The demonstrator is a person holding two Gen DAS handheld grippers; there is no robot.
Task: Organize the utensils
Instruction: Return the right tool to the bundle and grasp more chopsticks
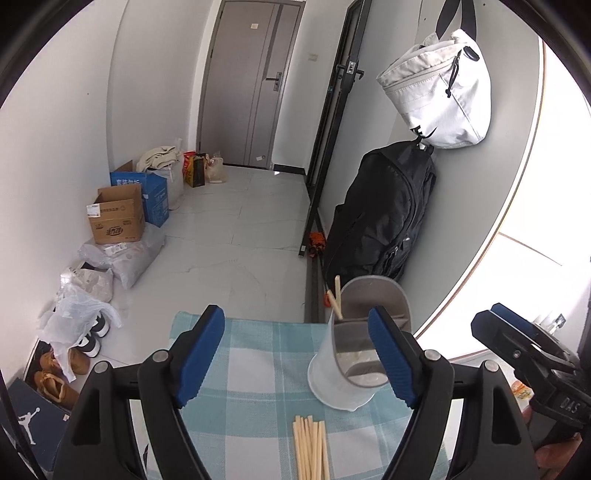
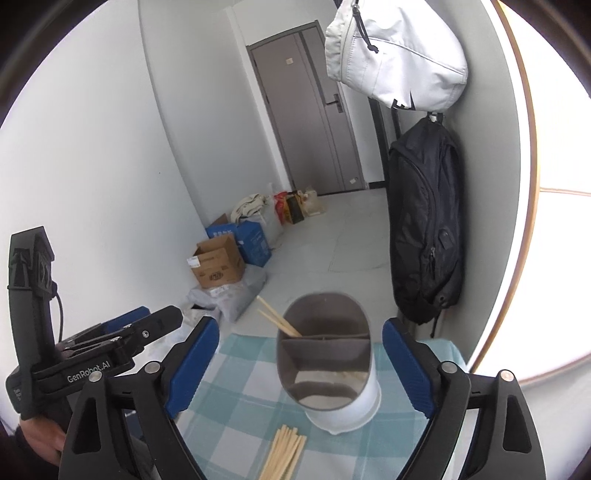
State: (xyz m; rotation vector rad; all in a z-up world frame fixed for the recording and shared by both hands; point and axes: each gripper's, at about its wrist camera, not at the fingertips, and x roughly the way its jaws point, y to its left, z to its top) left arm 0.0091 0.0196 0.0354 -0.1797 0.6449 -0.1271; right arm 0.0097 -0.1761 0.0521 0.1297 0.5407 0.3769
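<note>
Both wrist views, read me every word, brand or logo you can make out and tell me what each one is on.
"GenRobot.AI": side of the left gripper, seen in the right wrist view.
"DAS": body of the right gripper, seen in the left wrist view; it may be cut off.
Jumpman logo, no words: blue shoebox.
Partial black swoosh: white hanging bag.
Blue carton and brown cardboard box: print too blurred to read.
Door sticker: too small.

Teal-white checked cloth; pale chopsticks; grey-white holder.
</note>
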